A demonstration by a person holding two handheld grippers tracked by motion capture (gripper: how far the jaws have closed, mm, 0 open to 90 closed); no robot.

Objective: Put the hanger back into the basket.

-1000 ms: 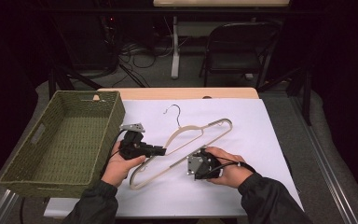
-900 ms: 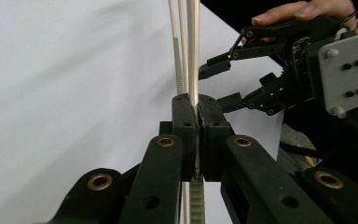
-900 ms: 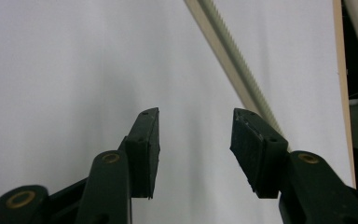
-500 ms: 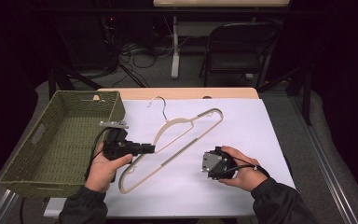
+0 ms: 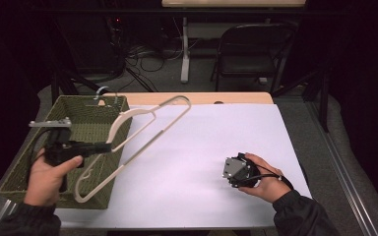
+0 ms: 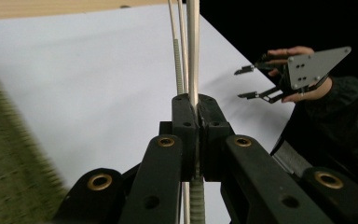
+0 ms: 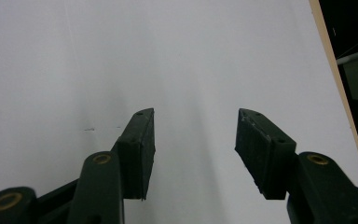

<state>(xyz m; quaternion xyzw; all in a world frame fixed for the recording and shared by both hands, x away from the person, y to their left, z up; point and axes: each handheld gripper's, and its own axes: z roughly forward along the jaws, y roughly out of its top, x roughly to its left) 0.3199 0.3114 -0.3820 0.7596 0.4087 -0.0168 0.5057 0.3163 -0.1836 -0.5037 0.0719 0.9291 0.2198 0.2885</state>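
Currently my left hand-held gripper [image 5: 101, 147] is clamped on the clothes hanger [image 5: 142, 135], held over the wicker basket's [image 5: 19, 169] near edge. My right hand-held gripper [image 7: 193, 140] rests with jaws apart over the table [image 5: 216, 147]. Risk: the thin single-point grip may let the hanger pivot or snag the rim.

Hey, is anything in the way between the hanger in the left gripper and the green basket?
Nothing visible is. The left gripper holds the hanger partly above the basket, whose open interior looks empty.

Left gripper [image 5: 103, 146] is raised with fingers pressed together; right gripper [image 7: 195, 140] sits low, fingers spread apart.
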